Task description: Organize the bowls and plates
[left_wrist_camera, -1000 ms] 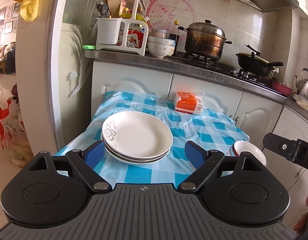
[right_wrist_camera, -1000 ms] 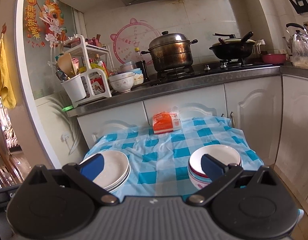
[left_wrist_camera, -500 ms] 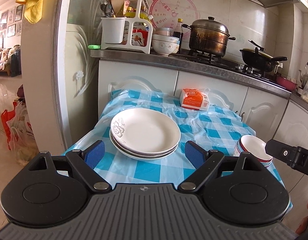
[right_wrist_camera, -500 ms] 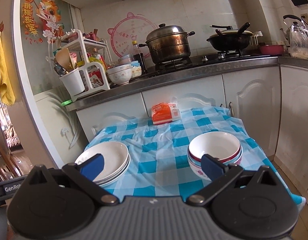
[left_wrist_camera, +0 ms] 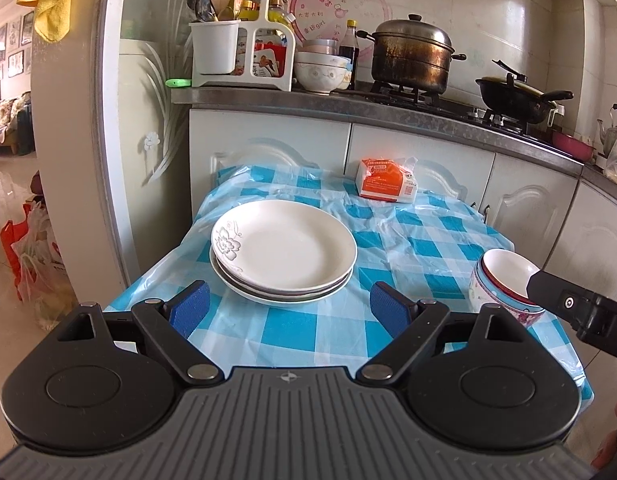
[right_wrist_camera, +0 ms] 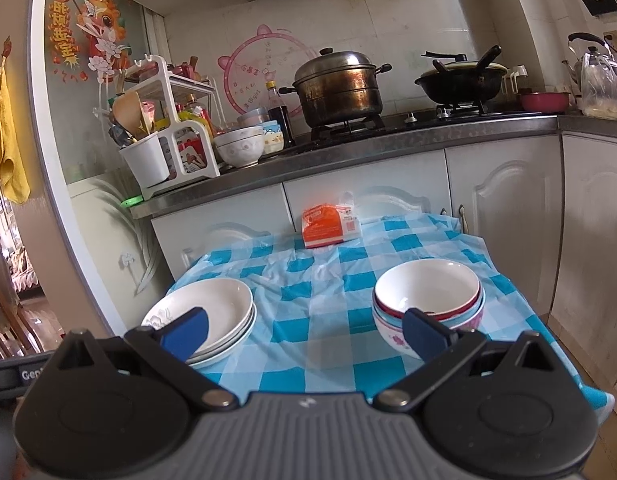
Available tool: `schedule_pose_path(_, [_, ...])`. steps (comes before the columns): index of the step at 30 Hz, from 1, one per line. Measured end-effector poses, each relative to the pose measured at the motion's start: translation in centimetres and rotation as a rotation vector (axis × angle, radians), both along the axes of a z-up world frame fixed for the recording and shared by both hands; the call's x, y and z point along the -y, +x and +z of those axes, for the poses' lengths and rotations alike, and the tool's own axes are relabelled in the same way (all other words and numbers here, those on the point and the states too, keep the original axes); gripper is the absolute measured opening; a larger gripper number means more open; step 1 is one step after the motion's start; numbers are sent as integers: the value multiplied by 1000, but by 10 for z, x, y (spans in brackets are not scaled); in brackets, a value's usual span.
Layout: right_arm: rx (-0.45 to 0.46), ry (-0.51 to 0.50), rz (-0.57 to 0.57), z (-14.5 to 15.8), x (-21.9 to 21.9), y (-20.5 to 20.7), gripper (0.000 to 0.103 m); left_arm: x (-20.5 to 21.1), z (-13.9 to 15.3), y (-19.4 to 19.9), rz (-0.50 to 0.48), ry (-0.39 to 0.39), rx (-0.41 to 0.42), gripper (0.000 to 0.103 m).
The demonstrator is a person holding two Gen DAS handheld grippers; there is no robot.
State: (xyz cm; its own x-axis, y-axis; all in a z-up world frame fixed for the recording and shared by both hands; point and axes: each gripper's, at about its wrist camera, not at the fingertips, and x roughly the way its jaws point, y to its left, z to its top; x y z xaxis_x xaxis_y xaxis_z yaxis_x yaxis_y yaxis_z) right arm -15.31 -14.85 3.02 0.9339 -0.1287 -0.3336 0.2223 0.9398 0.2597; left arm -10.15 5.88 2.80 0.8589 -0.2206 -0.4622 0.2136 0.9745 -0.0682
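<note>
Two stacks sit well apart on our blue-checked tablecloth (left_wrist_camera: 412,240): white plates (left_wrist_camera: 283,252) at the left, nested bowls (right_wrist_camera: 428,300) at the right. We hold the left gripper (left_wrist_camera: 289,306) and the right gripper (right_wrist_camera: 304,334) spread wide, both empty, short of the dishes.

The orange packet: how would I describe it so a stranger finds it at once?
Start at the table with the blue checked cloth. At its far edge, against the white cabinets, lies the orange packet. It is the only non-dish on the table, and the only orange thing.
</note>
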Motion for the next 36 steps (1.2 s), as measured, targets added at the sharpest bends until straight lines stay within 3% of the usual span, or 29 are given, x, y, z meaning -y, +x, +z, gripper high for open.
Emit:
schedule_pose_path(16, [-50, -2, -11, -16, 1, 7, 102, 1, -9, 12, -10, 16, -33, 103])
schedule_pose_path(36, [-36, 0, -6, -20, 6, 6, 102, 8, -13, 13, 4, 46, -39, 103])
